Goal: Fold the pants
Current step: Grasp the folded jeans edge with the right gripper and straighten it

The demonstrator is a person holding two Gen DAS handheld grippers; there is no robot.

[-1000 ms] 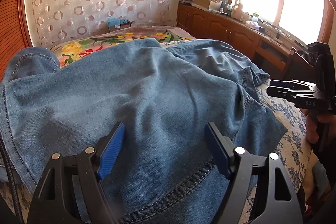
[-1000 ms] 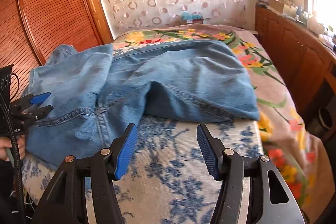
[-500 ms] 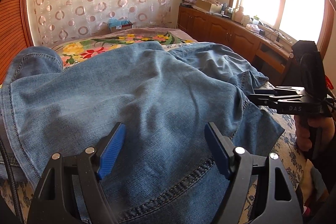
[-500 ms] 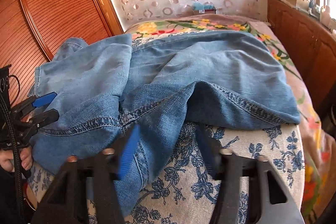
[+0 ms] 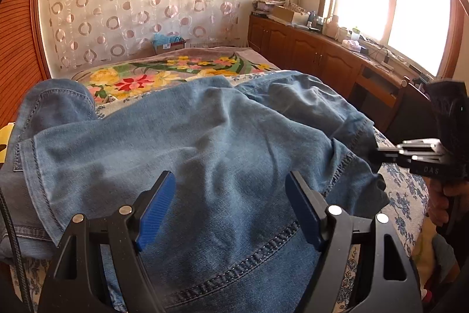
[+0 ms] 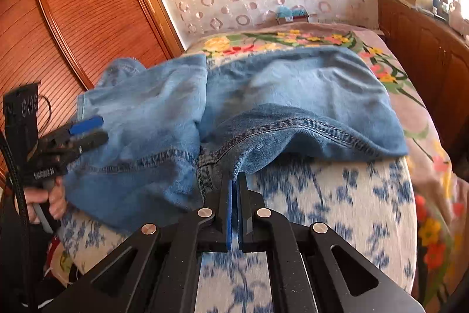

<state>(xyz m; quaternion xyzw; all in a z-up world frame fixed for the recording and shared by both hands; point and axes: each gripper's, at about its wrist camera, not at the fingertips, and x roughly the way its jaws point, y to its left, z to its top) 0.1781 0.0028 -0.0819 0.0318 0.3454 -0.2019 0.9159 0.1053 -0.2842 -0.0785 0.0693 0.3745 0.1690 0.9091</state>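
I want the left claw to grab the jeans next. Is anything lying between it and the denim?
Nothing visible does. The open left claw sits right over the blue denim jeans with bare fabric between its jaws. The right claw has just been closing and is shut on a seamed edge of the jeans.

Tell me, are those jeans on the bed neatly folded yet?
Not neatly. The jeans lie rumpled, one part flopped over another, on the bed. The right gripper has just closed on a denim edge.

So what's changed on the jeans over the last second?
The right gripper moved in from the bare bedspread to the jeans and its jaws have just closed on the crotch edge. The left gripper stayed open over the denim.
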